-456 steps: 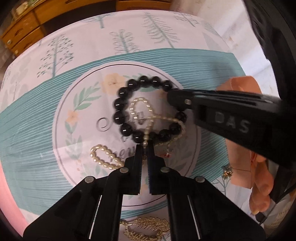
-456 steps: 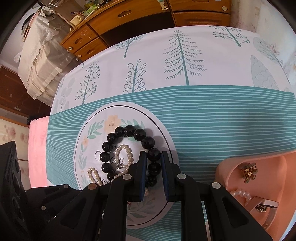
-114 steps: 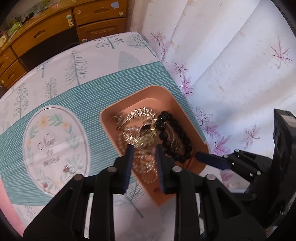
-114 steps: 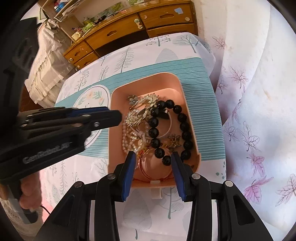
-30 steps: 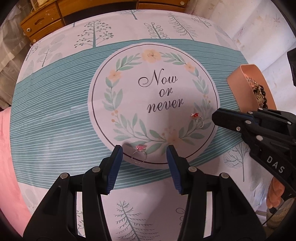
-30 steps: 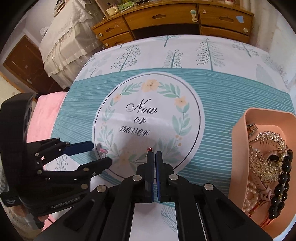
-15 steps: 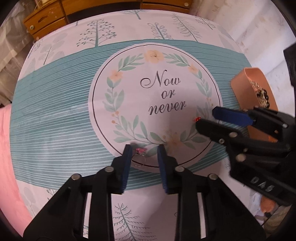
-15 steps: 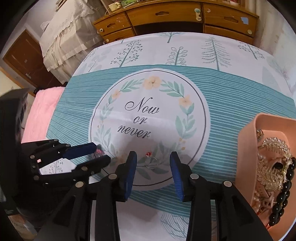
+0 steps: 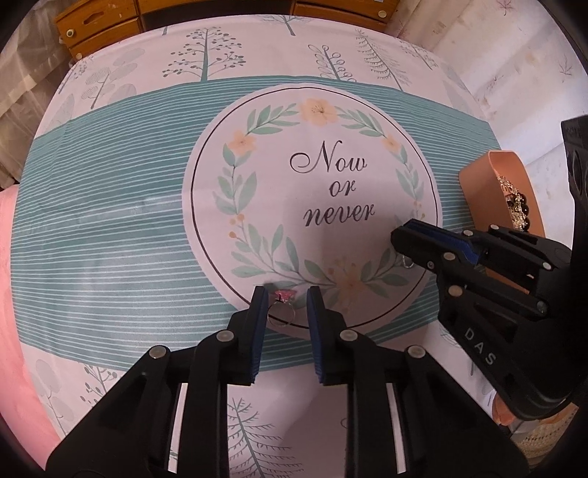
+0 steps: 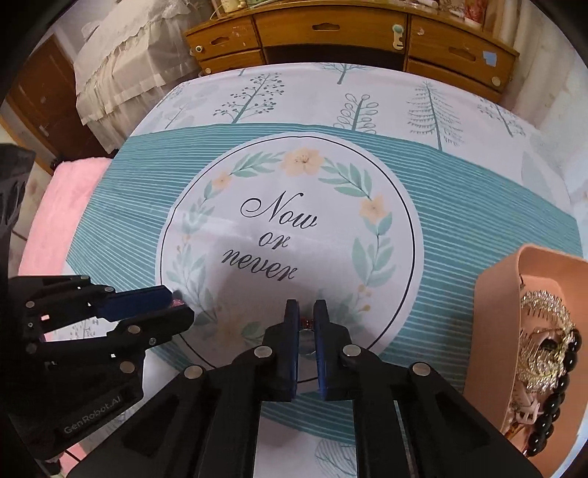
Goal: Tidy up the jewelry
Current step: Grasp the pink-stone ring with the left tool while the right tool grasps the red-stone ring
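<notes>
A silver ring with a pink stone (image 9: 281, 315) lies on the tablecloth between the fingers of my left gripper (image 9: 286, 292). Those jaws are closing; the band rests against the left pad with a gap to the right one. My right gripper (image 10: 305, 305) points down, its jaws closing tight on a silver ring with a red stone (image 10: 305, 323), pads against the band on both sides. Each gripper shows in the other's view: the right gripper (image 9: 404, 239) at the right, the left gripper (image 10: 178, 302) at the lower left. The peach tray (image 10: 488, 331) holds the other jewelry.
The tray (image 9: 477, 184) sits at the table's right edge with a black bead bracelet (image 10: 555, 400) and gold pieces inside. A wooden dresser (image 10: 330, 25) stands beyond the far edge. Pink bedding (image 10: 55, 206) lies off the left side.
My right gripper, shut a second ago, opened over the red-stone ring and has closed on it. My left gripper's jaws have narrowed around the pink-stone ring. Both hands have barely shifted.
</notes>
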`<state>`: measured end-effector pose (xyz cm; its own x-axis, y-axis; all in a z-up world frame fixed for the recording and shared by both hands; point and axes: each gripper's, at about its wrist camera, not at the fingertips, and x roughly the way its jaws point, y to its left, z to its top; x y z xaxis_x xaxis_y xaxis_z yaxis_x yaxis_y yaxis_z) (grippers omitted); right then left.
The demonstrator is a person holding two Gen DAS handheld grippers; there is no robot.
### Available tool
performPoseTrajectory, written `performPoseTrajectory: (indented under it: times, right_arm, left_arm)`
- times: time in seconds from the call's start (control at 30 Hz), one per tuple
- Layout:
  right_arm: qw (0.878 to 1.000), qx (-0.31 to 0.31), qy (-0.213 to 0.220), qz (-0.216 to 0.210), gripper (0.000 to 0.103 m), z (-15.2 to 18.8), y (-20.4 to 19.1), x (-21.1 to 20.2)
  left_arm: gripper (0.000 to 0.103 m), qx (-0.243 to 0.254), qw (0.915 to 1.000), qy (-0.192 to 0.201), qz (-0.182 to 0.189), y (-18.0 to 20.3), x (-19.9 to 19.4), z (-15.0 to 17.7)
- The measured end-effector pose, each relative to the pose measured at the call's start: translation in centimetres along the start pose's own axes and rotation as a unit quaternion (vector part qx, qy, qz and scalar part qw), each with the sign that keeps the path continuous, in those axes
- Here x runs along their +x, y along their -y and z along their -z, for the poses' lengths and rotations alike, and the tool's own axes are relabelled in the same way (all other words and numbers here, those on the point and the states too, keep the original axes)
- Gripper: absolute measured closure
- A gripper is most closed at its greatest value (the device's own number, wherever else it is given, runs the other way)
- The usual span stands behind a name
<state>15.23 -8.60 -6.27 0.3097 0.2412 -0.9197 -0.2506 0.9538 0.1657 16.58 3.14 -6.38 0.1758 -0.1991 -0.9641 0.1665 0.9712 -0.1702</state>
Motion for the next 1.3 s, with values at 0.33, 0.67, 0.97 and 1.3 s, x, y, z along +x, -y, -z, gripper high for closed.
performPoseTrajectory:
  times: [0.33, 0.67, 0.97, 1.3]
  right_arm:
    - [0.999, 0.026, 0.01, -0.027, 0.095, 0.6, 1.5, -1.8]
    - [0.998, 0.037, 0.021, -0.04, 0.095, 1.3, 2.2, -3.3]
    - [0.997, 0.045, 0.029, -0.049, 0.095, 2.0, 2.8, -4.6]
    - [0.997, 0.047, 0.032, -0.057, 0.095, 2.6, 3.1, -5.3]
  left_arm:
    - [0.084, 0.009, 0.9998, 0.011, -0.014, 0.3, -0.1, -0.2]
    - [0.092, 0.009, 0.9995, 0.018, -0.026, 0.8, -0.2, -0.2]
    - [0.099, 0.007, 0.9985, 0.02, -0.051, 1.2, -0.5, 0.1]
    - [0.098, 0.016, 0.9976, 0.017, -0.066, 1.5, -0.3, -0.1]
